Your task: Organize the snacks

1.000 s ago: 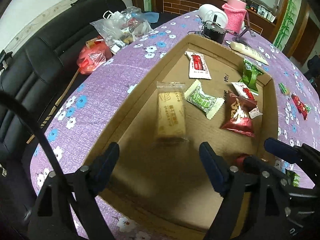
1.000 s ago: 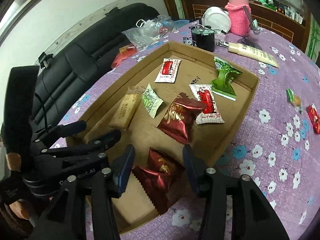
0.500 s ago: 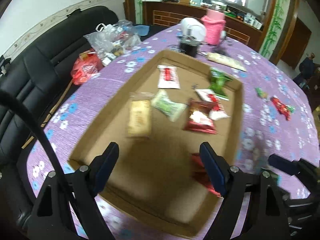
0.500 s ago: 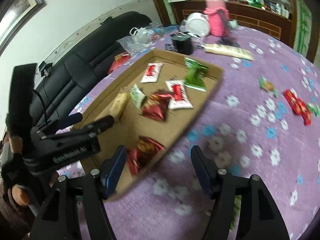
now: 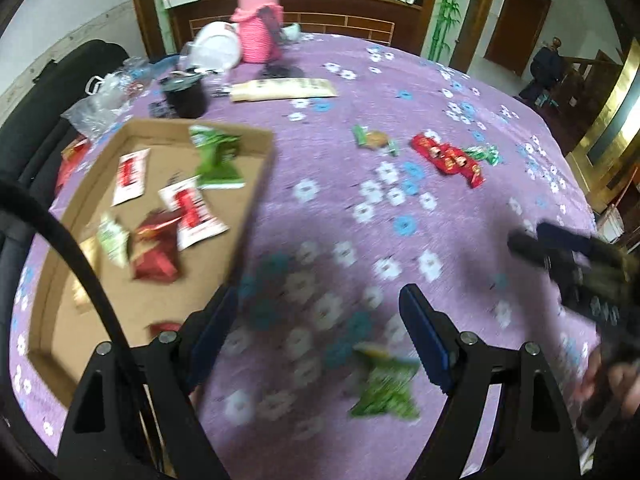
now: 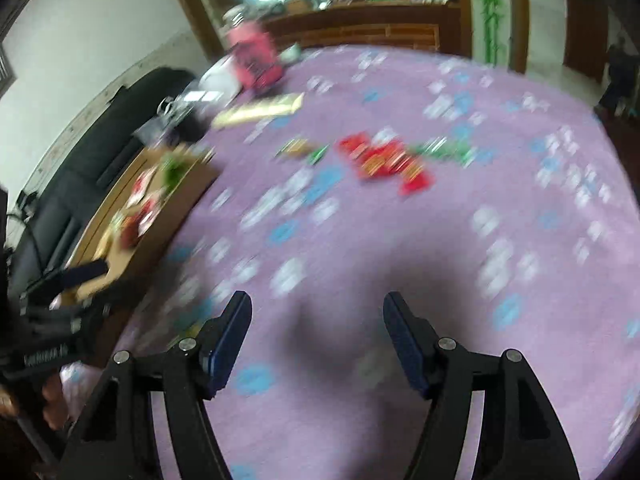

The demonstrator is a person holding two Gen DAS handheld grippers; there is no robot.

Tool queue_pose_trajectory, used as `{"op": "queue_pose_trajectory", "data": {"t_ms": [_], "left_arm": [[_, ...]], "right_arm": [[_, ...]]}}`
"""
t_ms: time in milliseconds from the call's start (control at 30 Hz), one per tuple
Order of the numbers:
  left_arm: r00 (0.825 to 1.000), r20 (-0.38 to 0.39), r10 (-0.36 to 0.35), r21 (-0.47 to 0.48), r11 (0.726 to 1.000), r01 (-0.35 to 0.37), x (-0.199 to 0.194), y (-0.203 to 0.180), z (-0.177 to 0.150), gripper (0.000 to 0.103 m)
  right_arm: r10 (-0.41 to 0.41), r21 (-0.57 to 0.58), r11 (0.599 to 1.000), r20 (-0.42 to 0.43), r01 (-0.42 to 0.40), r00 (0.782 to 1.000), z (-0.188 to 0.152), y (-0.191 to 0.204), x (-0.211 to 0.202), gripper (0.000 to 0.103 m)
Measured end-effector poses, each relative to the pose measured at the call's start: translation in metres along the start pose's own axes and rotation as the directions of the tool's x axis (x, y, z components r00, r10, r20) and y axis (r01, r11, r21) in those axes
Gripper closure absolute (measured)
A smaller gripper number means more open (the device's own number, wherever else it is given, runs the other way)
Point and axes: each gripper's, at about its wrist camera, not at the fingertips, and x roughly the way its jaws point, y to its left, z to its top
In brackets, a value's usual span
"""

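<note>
Both tools have been swung away from the shallow brown cardboard tray [image 5: 256, 184], the right tool [image 6: 316, 332] having just been opening and the left tool [image 5: 320, 332] released over a green foil snack packet [image 5: 384, 392] lying on the purple flowered worktop [image 5: 400, 92], likely next to be collected.

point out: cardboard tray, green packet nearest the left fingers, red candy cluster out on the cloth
cardboard tray [image 5: 256, 216], left wrist view, on its right wall.
green packet [image 5: 386, 390], left wrist view, middle of the blurred wrapper.
red candy cluster [image 5: 448, 158], left wrist view, centre of the red wrappers.
</note>
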Motion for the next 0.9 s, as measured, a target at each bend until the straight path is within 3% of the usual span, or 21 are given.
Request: {"op": "queue_pose_trajectory", "data": {"t_ms": [167,267,333,533,667,833,900], "left_arm": [[0.999,-0.003,0.044,0.010,0.999,-0.044,0.012,-0.007,0.021,0.020],[0.999,-0.033,0.011,-0.016,1.000,-0.011,0.015,0.000,0.024,0.020],[0.999,-0.040,-0.009,-0.009,1.000,0.008,0.014,-0.001,0.015,0.020],[0.992,-0.121,0.042,0.140,0.990,-0.025,0.021,-0.031,-0.039,0.020],[0.987,-0.160,0.027,0.140,0.990,-0.004,0.031,-0.031,-0.052,0.020],[0.990,-0.135,0.028,0.130,0.991,-0.011,0.034,-0.024,-0.060,0.021],[0.994,-0.105,0.030,0.110,0.994,-0.019,0.030,-0.019,-0.060,0.039]], "right_arm": [[-0.014,0.001,1.000,-0.011,0.014,1.000,0.037,-0.034,0.033,0.035],[0.001,0.000,1.000,-0.035,-0.001,0.999,0.048,-0.039,0.048,0.035],[0.025,-0.025,0.999,-0.036,-0.026,0.999,0.049,-0.034,0.054,0.035],[0.104,0.028,0.994,-0.065,-0.102,0.992,0.042,-0.040,0.060,0.035],[0.114,0.043,0.993,-0.068,-0.111,0.991,0.033,-0.042,0.052,0.035],[0.142,0.071,0.988,-0.064,-0.137,0.988,0.020,-0.041,0.036,0.035],[0.151,0.072,0.987,-0.057,-0.147,0.987,0.015,-0.039,0.029,0.035]]}}
